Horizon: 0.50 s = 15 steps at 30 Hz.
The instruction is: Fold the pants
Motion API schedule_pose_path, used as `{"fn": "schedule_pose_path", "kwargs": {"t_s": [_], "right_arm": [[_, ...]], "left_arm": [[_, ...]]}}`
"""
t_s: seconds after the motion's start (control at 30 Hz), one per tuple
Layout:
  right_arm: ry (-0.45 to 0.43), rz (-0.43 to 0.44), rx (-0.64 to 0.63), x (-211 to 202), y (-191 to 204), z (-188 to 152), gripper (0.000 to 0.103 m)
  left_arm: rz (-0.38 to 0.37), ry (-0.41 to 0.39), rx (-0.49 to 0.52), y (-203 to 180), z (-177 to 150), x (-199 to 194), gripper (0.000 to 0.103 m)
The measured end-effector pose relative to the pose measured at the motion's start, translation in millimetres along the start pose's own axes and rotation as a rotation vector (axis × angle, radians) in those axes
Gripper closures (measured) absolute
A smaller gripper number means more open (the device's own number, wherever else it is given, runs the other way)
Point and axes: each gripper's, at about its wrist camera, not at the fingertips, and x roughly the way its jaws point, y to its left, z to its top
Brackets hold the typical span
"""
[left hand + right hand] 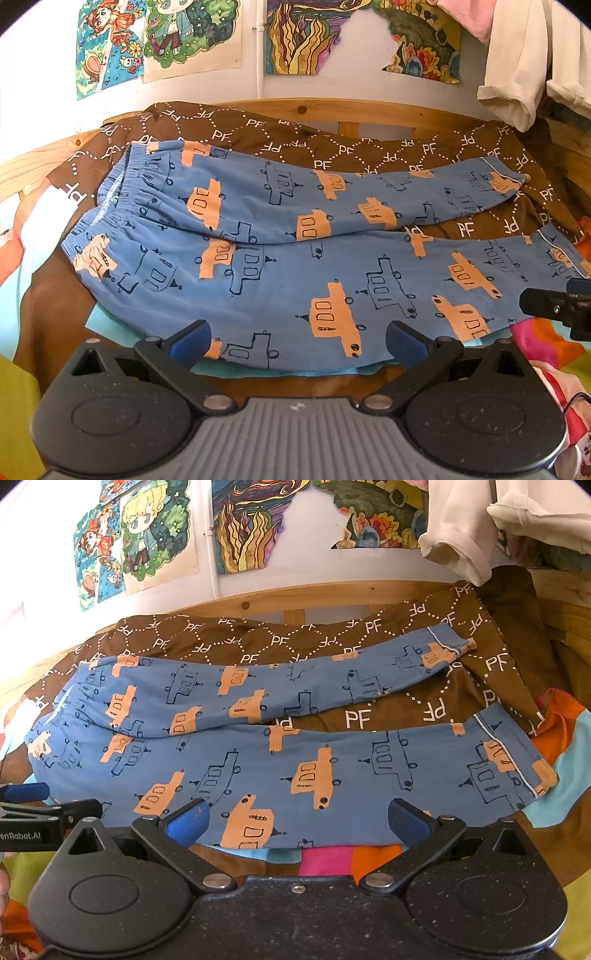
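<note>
Blue pants (295,266) printed with orange and outlined cars lie spread flat, waistband (122,192) at the left, the two legs running right and splayed apart. The same pants (295,760) fill the right wrist view, their cuffs (513,760) at the right. My left gripper (297,341) stands open just in front of the near leg's lower edge, nothing between its blue pads. My right gripper (297,821) is open too, at the near leg's edge further right. Each gripper shows in the other's view: the right gripper (554,306), the left gripper (44,805).
A brown blanket (332,147) with white "PF" letters lies under the pants on a wooden bed frame (351,110). Colourful bedding (332,860) shows at the near edge. Drawings (166,37) cover the wall behind; pale clothes (517,74) hang at the upper right.
</note>
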Motion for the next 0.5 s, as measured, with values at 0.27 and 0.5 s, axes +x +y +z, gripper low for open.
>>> {"fn": "schedule_pose_path", "kwargs": {"t_s": [0.27,0.5], "right_arm": [[0.007,0.001,-0.007,3,1,-1,0.001],[-0.028,0.091,0.06,-1,-7,3,0.001]], "left_arm": [[0.01,-0.006,0.02,-3,4,4,0.0],[0.001,-0.002,0.012,-3,20,19,0.0]]}}
